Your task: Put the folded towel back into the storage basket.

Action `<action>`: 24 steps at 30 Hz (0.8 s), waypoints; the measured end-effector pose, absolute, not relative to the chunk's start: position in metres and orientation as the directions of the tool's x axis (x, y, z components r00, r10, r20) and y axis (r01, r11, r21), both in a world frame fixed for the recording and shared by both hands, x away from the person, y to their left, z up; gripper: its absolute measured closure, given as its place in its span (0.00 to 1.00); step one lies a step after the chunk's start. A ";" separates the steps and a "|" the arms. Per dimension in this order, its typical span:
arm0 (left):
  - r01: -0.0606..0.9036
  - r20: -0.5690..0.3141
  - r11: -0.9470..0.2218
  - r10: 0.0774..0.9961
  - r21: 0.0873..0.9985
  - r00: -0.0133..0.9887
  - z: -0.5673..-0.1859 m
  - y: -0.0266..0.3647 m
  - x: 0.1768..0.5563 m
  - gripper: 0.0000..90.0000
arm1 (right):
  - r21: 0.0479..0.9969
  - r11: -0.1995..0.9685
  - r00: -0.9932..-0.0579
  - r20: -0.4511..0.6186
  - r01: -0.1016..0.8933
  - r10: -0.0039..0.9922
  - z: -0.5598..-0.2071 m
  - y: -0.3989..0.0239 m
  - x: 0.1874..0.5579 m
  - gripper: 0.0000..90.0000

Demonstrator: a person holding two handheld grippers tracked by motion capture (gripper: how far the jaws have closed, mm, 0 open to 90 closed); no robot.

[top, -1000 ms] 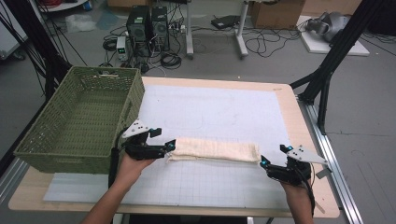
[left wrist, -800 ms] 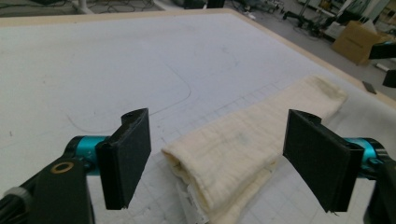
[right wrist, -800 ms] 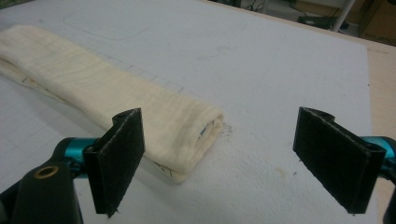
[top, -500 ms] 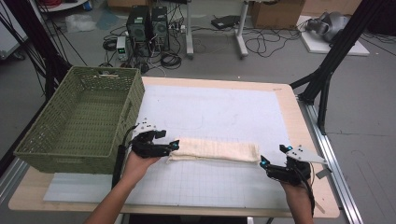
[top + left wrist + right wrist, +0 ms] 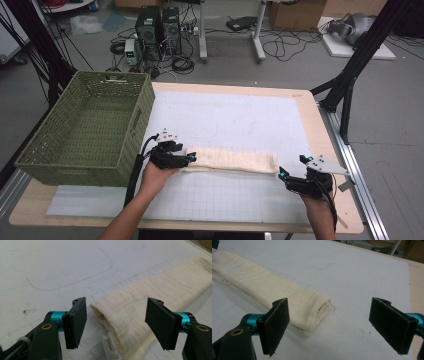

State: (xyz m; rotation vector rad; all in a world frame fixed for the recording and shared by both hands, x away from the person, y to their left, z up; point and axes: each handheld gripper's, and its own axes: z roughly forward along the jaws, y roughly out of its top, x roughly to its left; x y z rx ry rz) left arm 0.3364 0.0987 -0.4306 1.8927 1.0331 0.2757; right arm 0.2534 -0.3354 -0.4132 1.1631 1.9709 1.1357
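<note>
Two grippers are in my hands, one at each end of a long cream towel [image 5: 231,161] folded into a narrow strip. It lies flat across the near middle of the counter [image 5: 300,107], on a white gridded mat [image 5: 235,115] that covers most of the counter top.

My left gripper [image 5: 186,159] sits at the strip's left end. In the left gripper view its jaws are spread wide and hold nothing; the folded end of the towel, with a small white label [image 5: 110,343] poking out, lies between and just ahead of them. I judge the jaws are lined up this way so they can close on that end.

My right gripper [image 5: 283,175] rests just past the strip's right end, near the counter's right edge. In the right gripper view its jaws are also wide apart and empty. The towel's rounded right end lies ahead of the left jaw, not yet between the two, so this hand looks a little less ready to pinch.

To the left of the mat stands a green woven basket [image 5: 131,122], empty as far as I can see, its near corner close to my left hand. With a gripper at each end, I take it the towel is about to be folded or lifted, perhaps toward the basket. Nothing confirms which.
</note>
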 end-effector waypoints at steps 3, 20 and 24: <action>0.542 -0.217 -0.216 0.751 0.812 0.624 -0.432 0.096 0.336 0.38 | 0.880 0.256 -0.451 -0.054 0.400 0.891 -0.413 -0.336 0.253 0.17; 0.572 -0.213 -0.251 0.754 0.781 0.621 -0.441 0.090 0.337 0.44 | 0.887 0.248 -0.447 -0.052 0.391 0.893 -0.411 -0.338 0.252 0.17; 0.578 -0.189 -0.299 0.749 0.760 0.636 -0.446 0.087 0.337 0.48 | 0.886 0.254 -0.458 -0.054 0.388 0.887 -0.412 -0.334 0.255 0.17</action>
